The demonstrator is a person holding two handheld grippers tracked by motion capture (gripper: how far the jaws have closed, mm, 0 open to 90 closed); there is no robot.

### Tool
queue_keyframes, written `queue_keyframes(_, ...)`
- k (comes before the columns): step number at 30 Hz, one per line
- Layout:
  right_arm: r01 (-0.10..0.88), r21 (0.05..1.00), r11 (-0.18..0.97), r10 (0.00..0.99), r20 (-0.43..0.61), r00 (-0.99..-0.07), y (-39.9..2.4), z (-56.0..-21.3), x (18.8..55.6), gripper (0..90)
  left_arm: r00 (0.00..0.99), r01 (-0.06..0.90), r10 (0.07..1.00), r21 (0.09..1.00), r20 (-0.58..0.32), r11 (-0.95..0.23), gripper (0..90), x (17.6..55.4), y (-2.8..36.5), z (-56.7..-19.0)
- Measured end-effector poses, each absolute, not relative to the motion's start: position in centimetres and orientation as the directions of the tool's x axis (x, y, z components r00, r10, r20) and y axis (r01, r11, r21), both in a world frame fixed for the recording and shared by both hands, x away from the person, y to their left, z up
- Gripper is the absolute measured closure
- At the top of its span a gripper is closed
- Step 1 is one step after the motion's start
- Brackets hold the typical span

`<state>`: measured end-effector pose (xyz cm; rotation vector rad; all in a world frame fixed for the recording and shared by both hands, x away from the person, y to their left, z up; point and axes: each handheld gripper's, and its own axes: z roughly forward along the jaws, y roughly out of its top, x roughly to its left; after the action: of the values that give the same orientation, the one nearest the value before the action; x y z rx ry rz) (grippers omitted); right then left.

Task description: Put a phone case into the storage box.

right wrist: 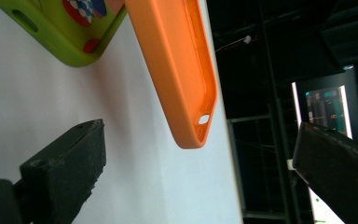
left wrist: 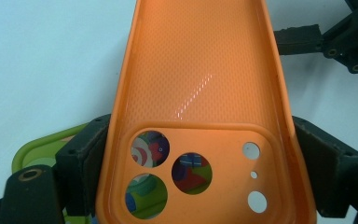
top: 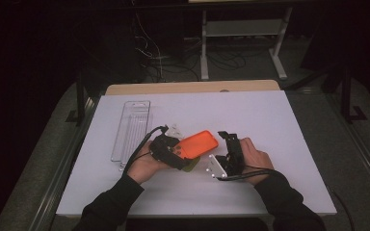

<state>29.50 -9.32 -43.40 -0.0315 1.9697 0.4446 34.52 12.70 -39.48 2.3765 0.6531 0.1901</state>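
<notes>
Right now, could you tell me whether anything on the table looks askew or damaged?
Nothing looks damaged. The orange phone case is tilted off the table only because the left gripper clamps its camera end, above a green phone case.

- the green case [left wrist: 37, 149] lies mostly hidden under the orange case [left wrist: 200, 93];
- the orange case's far end is cut off by the left gripper view's top edge

Both forearms, in dark sleeves, enter the high view from 6 o'clock and angle toward each other. The left hand [top: 144, 166] holds the left gripper [top: 176, 155], which points toward 2 o'clock, its jaws clamped tight on what sits between them. The right hand [top: 256, 161] holds the right gripper [top: 227, 136], pointing toward 12 o'clock; in its own view the jaws stand wide apart.
</notes>
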Motion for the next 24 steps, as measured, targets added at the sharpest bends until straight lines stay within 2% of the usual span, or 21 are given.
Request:
queue_keyframes(10, -0.234, 0.26, 0.937, 0.146, -0.899, -0.413, -8.6, -43.7, 28.8, 4.9, 0.87, 0.397, 0.492, 0.643, -0.037, -0.655, 15.9, 34.4, 12.6, -39.4)
queue_keyframes(11, -0.252, 0.255, 0.934, 0.143, -0.91, -0.389, -8.5, -43.6, 28.8, 5.3, 0.869, 0.399, 0.494, 0.647, -0.039, -0.65, 15.9, 34.4, 12.5, -39.4)
queue_keyframes(12, -0.278, 0.212, 0.937, 0.098, -0.922, -0.374, -8.5, -43.5, 28.9, 5.7, 0.869, 0.401, 0.493, 0.648, -0.044, -0.648, 15.9, 34.3, 12.5, -39.4)
queue_keyframes(14, -0.285, 0.204, 0.936, 0.087, -0.924, -0.373, -8.3, -43.6, 28.8, 6.9, 0.871, 0.396, 0.489, 0.648, -0.042, -0.651, 15.8, 34.3, 12.4, -39.3)
queue_keyframes(24, -0.318, 0.171, 0.933, 0.064, -0.945, -0.32, -7.6, -43.5, 28.1, 19.6, 0.886, 0.368, 0.463, 0.663, -0.036, -0.652, 15.9, 34.0, 12.1, -39.1)
